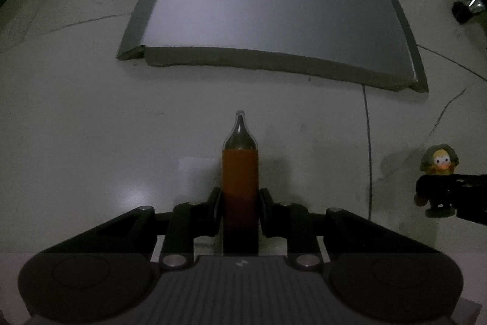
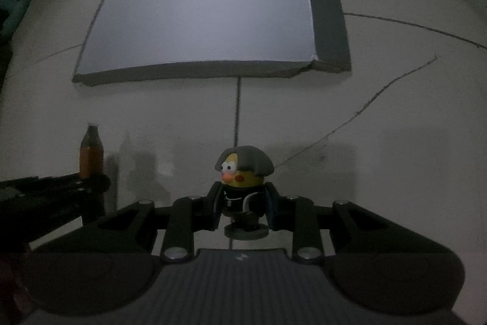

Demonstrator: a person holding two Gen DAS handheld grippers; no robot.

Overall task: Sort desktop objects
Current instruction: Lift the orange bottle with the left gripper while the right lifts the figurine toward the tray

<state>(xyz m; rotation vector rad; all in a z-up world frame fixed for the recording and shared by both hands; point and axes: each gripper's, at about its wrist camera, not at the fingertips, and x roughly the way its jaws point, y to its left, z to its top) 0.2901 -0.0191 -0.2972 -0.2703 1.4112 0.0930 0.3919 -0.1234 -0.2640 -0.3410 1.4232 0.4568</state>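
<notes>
A small bottle (image 1: 240,172) with an orange label and clear neck sits between the pads of my left gripper (image 1: 240,203), which is shut on its lower body and holds it above the pale floor. In the right wrist view that bottle (image 2: 90,154) shows at the left. My right gripper (image 2: 243,209) is shut on a duck figurine (image 2: 243,172) with a grey hood, dark jacket and round base. The same figurine (image 1: 438,172) shows at the right edge of the left wrist view, clamped by dark fingers (image 1: 432,188).
A flat grey-white board (image 1: 274,14) lies on the floor ahead of both grippers, its raised edge nearest me; it is also the board (image 2: 207,14) in the right wrist view. Chair casters (image 1: 465,8) stand at the far right. Cracks and a seam cross the floor.
</notes>
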